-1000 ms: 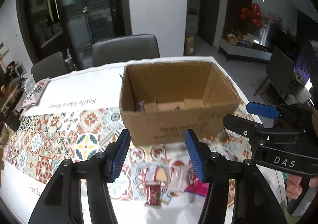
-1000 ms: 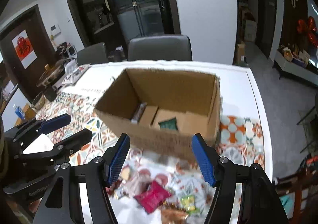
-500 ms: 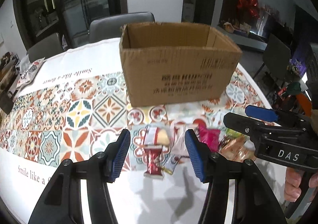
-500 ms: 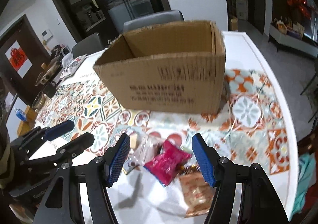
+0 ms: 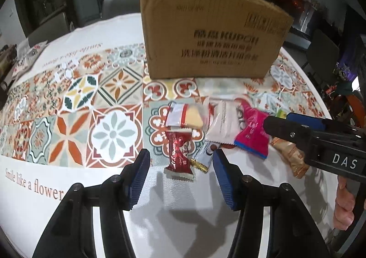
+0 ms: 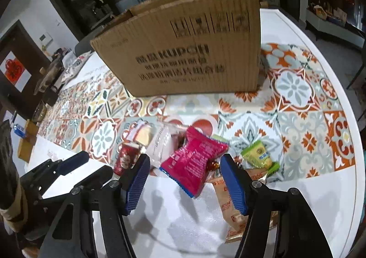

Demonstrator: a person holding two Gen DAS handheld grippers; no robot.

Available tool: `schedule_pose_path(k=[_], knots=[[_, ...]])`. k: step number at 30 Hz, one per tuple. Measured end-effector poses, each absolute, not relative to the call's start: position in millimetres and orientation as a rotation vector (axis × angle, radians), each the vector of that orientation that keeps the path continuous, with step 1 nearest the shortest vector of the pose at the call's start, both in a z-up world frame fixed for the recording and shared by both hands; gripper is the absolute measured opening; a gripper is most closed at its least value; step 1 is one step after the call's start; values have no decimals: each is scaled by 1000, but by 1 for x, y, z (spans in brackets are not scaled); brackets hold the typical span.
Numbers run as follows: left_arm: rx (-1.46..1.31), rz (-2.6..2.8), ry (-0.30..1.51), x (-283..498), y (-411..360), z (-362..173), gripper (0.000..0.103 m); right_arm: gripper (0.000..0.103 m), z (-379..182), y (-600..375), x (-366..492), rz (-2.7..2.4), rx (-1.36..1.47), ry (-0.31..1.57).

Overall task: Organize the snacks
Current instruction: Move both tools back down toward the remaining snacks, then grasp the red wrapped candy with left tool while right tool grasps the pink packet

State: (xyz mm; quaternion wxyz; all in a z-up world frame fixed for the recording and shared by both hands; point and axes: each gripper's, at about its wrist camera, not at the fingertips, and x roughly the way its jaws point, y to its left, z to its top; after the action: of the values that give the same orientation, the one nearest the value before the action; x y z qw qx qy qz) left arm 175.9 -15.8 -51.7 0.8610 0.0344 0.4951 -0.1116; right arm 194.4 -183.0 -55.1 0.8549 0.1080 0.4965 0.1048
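A pile of snack packets lies on the table in front of a cardboard box (image 5: 210, 36), also in the right wrist view (image 6: 183, 52). My left gripper (image 5: 180, 177) is open, low over the table, its jaws either side of a dark red packet (image 5: 179, 155). Behind it lie a red-and-white cake packet (image 5: 183, 116), a white packet (image 5: 223, 125) and a magenta packet (image 5: 252, 134). My right gripper (image 6: 185, 180) is open around the near end of the magenta packet (image 6: 194, 164). A green packet (image 6: 258, 155) and a tan packet (image 6: 231, 207) lie beside it.
The patterned tablecloth (image 5: 80, 102) covers a white round table whose edge (image 6: 347, 120) curves on the right. Bags (image 5: 27, 56) lie at the far left. Grey chairs (image 5: 119, 6) stand behind the table. A wooden stand (image 6: 25, 143) sits at the left edge.
Both grippers have come down from above the box to just over the snack pile. The box inside is out of sight now; the packets sit between the jaws.
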Motion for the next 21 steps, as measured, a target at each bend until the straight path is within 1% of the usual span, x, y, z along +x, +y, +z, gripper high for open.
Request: schedule_pose_path(k=[5,9,12,15,17,21], knots=[[62,-242,1065,184,-15,-66,56,59,-68,-183,200,208,231,1075],[54,-245,1087,191,-15,-74,54,59,-74,-182,206,203,234,1090],[37,-245,1092,196,-14,-78,54,54,-77,-181,211,203,239,1100],[28,-246,1100,203,-15,-82,49,54,-81,-179,216,203,243,1113],[25,-243,1105,206,-15,-84,49,53,-84,-180,218,201,253,1118],[11,-246,1118,211,-14,-88,41,50,-87,-179,223,197,260,1124]])
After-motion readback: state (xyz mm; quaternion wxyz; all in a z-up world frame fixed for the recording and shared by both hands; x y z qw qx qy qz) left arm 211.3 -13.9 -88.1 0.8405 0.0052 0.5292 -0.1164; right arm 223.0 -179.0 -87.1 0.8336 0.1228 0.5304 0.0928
